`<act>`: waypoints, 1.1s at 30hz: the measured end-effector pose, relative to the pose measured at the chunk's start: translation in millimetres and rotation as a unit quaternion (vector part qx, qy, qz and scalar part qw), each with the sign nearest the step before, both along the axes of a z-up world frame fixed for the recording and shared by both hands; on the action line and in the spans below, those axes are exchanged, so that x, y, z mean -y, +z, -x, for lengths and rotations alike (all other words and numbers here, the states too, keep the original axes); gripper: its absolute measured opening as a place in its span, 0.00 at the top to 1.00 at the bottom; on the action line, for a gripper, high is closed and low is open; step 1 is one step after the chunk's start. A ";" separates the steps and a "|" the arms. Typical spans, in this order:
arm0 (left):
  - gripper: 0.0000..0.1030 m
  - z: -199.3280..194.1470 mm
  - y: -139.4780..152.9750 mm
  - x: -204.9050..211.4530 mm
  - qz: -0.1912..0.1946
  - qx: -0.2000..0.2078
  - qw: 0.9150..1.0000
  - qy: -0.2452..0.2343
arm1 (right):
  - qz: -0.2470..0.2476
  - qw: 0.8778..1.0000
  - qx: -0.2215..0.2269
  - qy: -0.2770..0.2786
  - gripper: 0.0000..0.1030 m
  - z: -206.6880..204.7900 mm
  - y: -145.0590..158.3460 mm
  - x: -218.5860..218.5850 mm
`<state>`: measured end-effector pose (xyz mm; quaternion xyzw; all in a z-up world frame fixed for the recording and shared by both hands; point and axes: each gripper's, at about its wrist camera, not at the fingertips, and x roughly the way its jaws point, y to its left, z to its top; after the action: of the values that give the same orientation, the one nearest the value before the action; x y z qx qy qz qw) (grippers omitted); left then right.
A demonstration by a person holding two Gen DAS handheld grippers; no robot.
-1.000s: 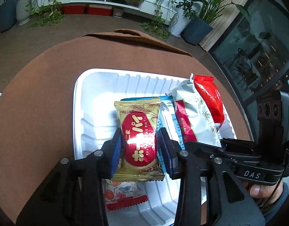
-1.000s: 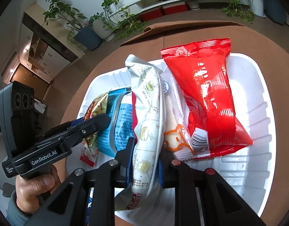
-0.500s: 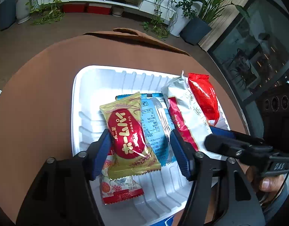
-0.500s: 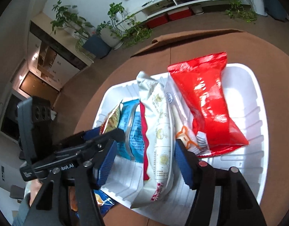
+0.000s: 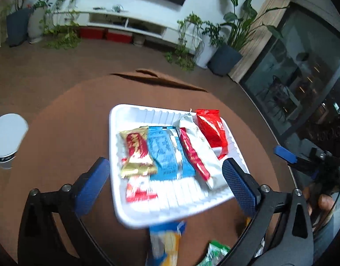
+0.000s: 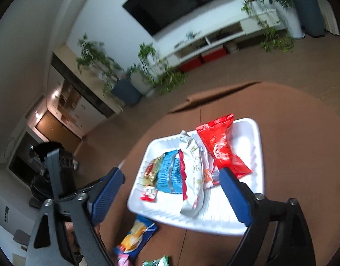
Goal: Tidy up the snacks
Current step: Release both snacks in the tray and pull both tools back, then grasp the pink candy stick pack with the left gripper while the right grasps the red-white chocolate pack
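A white tray (image 5: 113,133) on the round brown table holds a gold-and-red pie packet (image 5: 136,153), a blue packet (image 5: 165,153), a white-and-red packet (image 5: 196,153), a red packet (image 5: 212,128) and a small red-and-white packet (image 5: 138,190). My left gripper (image 5: 165,166) hovers above the tray's near edge. Its jaws are opening wide and hold nothing. In the right wrist view the same tray (image 6: 260,155) shows the white packet (image 6: 192,166) and red packet (image 6: 220,146) lying flat. My right gripper (image 6: 171,175) is above them, its jaws opening and empty.
Loose packets lie on the table in front of the tray: a blue-and-yellow one (image 5: 165,241) and a green one (image 5: 214,252). A white round container (image 5: 8,137) stands off the table's left side. Potted plants and a low white shelf line the far wall.
The left gripper let go of the gold pie packet and the right let go of the white packet. Both opened wide and drew back and up from the tray.
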<state>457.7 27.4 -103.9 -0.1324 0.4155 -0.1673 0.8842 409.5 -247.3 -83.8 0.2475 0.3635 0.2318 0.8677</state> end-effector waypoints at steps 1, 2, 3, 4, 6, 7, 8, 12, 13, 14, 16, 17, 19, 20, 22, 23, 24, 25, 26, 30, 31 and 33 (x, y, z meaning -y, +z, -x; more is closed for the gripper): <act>0.00 13.6 4.7 -2.9 0.000 0.010 1.000 0.003 | -0.004 1.000 0.008 -0.006 0.05 11.4 5.6 5.9; 0.00 27.7 8.6 -5.2 -0.001 0.022 1.000 0.003 | -0.006 1.000 0.016 -0.013 0.03 25.9 9.7 12.0; 0.00 40.6 11.9 -8.1 -0.005 0.030 1.000 0.004 | -0.008 1.000 0.021 -0.020 0.03 41.1 12.9 18.6; 0.00 56.5 14.2 -10.3 -0.009 0.036 0.999 0.008 | -0.009 0.999 0.023 -0.024 0.03 50.4 15.3 19.2; 0.00 81.5 14.8 -14.7 -0.002 0.036 0.999 0.013 | -0.020 0.999 0.030 -0.036 0.03 78.2 14.8 29.0; 0.00 91.5 14.7 -15.6 0.002 0.035 0.999 0.011 | -0.025 0.998 0.032 -0.044 0.03 90.4 13.4 33.3; 0.00 104.6 13.6 -16.4 0.007 0.037 0.999 0.013 | -0.032 0.998 0.033 -0.050 0.02 107.7 10.9 37.2; 0.00 158.6 5.5 -14.6 0.002 0.052 0.999 0.015 | -0.032 0.996 0.036 -0.070 0.01 152.7 -7.2 38.0; 0.00 170.5 2.1 -12.8 -0.004 0.051 0.999 0.019 | -0.033 0.996 0.032 -0.072 0.01 163.4 -14.2 36.2; 0.00 182.9 -3.7 -10.7 -0.004 0.045 0.999 0.020 | -0.032 0.996 0.027 -0.074 0.01 174.4 -22.5 34.9; 0.00 202.1 -16.2 -6.3 -0.003 0.022 1.000 0.020 | -0.026 0.996 0.022 -0.086 0.01 192.1 -36.8 33.7; 0.00 210.3 -24.8 -4.1 -0.006 0.001 1.000 0.024 | -0.029 0.996 0.015 -0.087 0.01 199.4 -45.2 32.7; 0.00 220.7 -38.0 -1.7 -0.009 -0.032 0.999 0.040 | -0.032 0.996 0.002 -0.088 0.01 208.8 -57.8 30.5; 0.00 228.2 -43.9 0.4 -0.004 -0.044 0.998 0.047 | -0.026 0.996 -0.001 -0.089 0.01 212.5 -62.6 28.2; 0.00 237.6 -50.8 4.3 -0.005 -0.049 0.998 0.049 | -0.014 0.996 0.001 -0.083 0.01 216.8 -65.3 23.5; 0.00 241.4 -52.8 7.6 -0.011 -0.053 0.997 0.051 | -0.010 0.997 0.007 -0.079 0.01 218.7 -63.9 20.7; 0.00 243.6 -55.1 10.5 -0.014 -0.058 0.997 0.052 | -0.007 0.997 0.009 -0.078 0.01 220.6 -64.5 19.6; 0.00 246.8 -57.0 12.6 -0.012 -0.061 0.997 0.050 | -0.003 0.997 0.008 -0.078 0.01 222.2 -64.9 17.9; 0.00 250.5 -57.6 15.5 -0.013 -0.063 0.997 0.048 | 0.001 0.997 0.006 -0.080 0.01 224.4 -67.0 18.1; 0.00 255.5 -58.2 20.7 -0.022 -0.070 0.996 0.049 | -0.007 0.996 -0.008 -0.083 0.01 226.6 -72.9 18.9; 0.00 253.4 -57.1 19.6 -0.022 -0.070 0.996 0.051 | -0.009 0.996 -0.010 -0.083 0.01 228.1 -73.6 19.4; 0.00 250.2 -56.8 18.9 -0.020 -0.074 0.996 0.054 | -0.011 0.996 -0.013 -0.084 0.01 231.0 -75.0 20.7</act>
<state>207.5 8.5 -160.7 -0.1489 0.4750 -0.1012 0.8614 178.5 -268.0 -158.8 0.2902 0.3504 0.1586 0.8763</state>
